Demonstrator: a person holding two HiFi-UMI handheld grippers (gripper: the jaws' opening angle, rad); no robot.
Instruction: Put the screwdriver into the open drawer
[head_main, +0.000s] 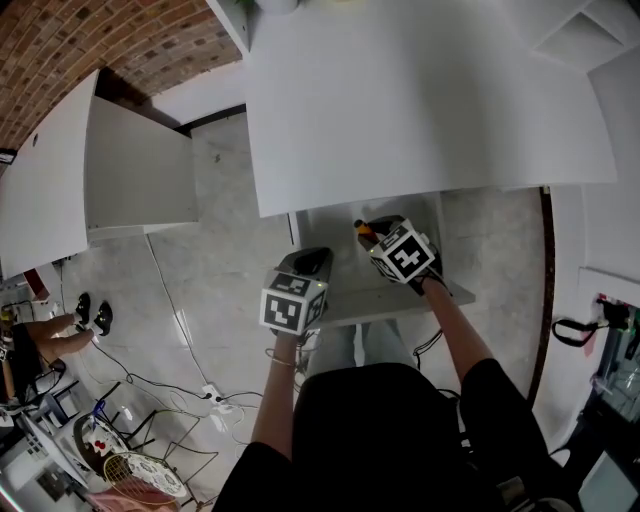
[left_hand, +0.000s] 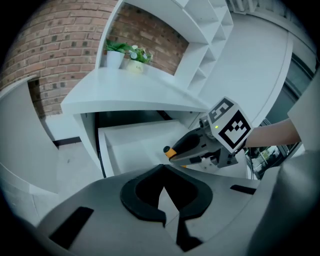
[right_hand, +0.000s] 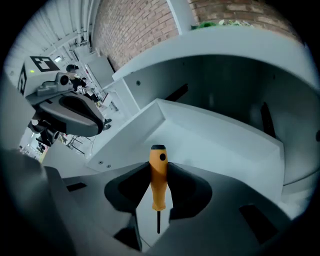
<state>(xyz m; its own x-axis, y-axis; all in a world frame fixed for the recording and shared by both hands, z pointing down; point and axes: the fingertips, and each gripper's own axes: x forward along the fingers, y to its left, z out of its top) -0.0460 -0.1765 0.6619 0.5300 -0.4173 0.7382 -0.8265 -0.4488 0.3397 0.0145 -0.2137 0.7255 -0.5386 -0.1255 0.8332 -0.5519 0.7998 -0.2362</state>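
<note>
An orange-handled screwdriver (right_hand: 158, 172) with a black cap sits upright between the pads of my right gripper (right_hand: 159, 175), which is shut on it, its thin shaft pointing back toward the camera. In the head view the right gripper (head_main: 372, 236) holds the screwdriver (head_main: 364, 233) over the open white drawer (head_main: 345, 305) under the desk's front edge. The drawer's inside (right_hand: 210, 137) lies just beyond the handle. My left gripper (head_main: 305, 268) hangs at the drawer's left front corner, its jaws (left_hand: 163, 168) shut on nothing. From there the right gripper (left_hand: 197, 145) shows at the right.
The white desk top (head_main: 420, 100) overhangs the drawer. A white panel (head_main: 135, 170) stands at the left. Cables (head_main: 190, 385) lie on the grey floor. Potted plants (left_hand: 122, 50) stand on the desk by a brick wall. A person (head_main: 40, 340) is at the far left.
</note>
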